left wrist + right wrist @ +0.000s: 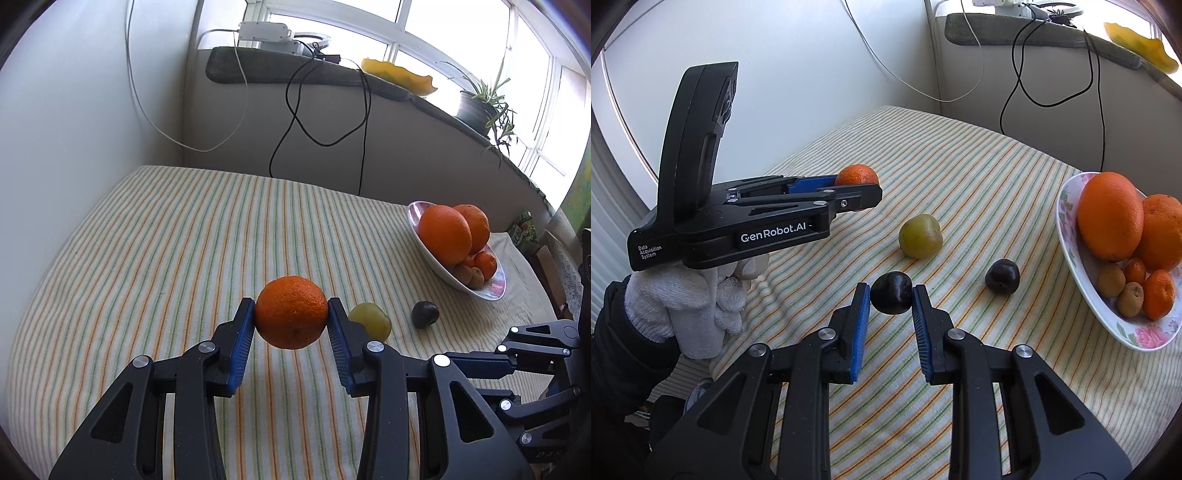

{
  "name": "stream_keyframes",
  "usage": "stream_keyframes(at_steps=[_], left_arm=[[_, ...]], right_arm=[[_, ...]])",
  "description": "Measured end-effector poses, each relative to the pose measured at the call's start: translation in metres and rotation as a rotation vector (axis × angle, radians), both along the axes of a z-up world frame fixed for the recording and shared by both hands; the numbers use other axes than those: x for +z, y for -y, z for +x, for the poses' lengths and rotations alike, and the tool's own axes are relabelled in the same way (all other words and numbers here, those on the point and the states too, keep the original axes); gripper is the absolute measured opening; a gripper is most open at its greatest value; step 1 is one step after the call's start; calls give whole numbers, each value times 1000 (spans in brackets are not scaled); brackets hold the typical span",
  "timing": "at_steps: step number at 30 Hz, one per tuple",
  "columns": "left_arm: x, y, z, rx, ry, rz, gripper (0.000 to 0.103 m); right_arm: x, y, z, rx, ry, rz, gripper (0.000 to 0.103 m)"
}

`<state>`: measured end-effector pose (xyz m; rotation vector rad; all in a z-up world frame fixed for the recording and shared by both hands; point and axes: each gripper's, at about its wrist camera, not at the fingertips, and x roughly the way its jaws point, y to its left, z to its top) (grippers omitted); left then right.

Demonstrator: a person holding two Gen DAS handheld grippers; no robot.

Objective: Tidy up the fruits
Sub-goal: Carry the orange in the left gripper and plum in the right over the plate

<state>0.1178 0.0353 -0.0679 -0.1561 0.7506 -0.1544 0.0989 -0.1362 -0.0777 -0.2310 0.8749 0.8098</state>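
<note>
Blue pads of the right hand-held gripper (891, 293) pinch a dark plum (891, 297) clear of the striped cloth (979, 192); the left hand-held gripper (291, 314), held by a white-gloved hand (690, 306), is clamped on a mandarin (291, 312), also off the cloth; its side reads "GenRobot.AI" and "Data Acquisition System". On the tabletop a green fruit (920, 236) and a second dark plum (1002, 276) lie apart, between the grippers and the floral bowl (1067, 236); that bowl, near the cloth's right edge, holds two large oranges (1110, 216), small mandarins and brown fruits. Bare cloth stretches left and back to the wall, where cables (295, 122) hang.
</note>
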Motion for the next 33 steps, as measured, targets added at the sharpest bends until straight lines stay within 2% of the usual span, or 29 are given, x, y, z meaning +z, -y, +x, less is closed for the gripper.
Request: stream_keyframes(at_steps=[17, 33], left_arm=[[29, 41, -5, -94, 68, -30, 38], [31, 96, 4, -197, 71, -48, 38]], right_arm=[[23, 50, 3, -72, 46, 56, 24], [44, 108, 16, -203, 78, 79, 24]])
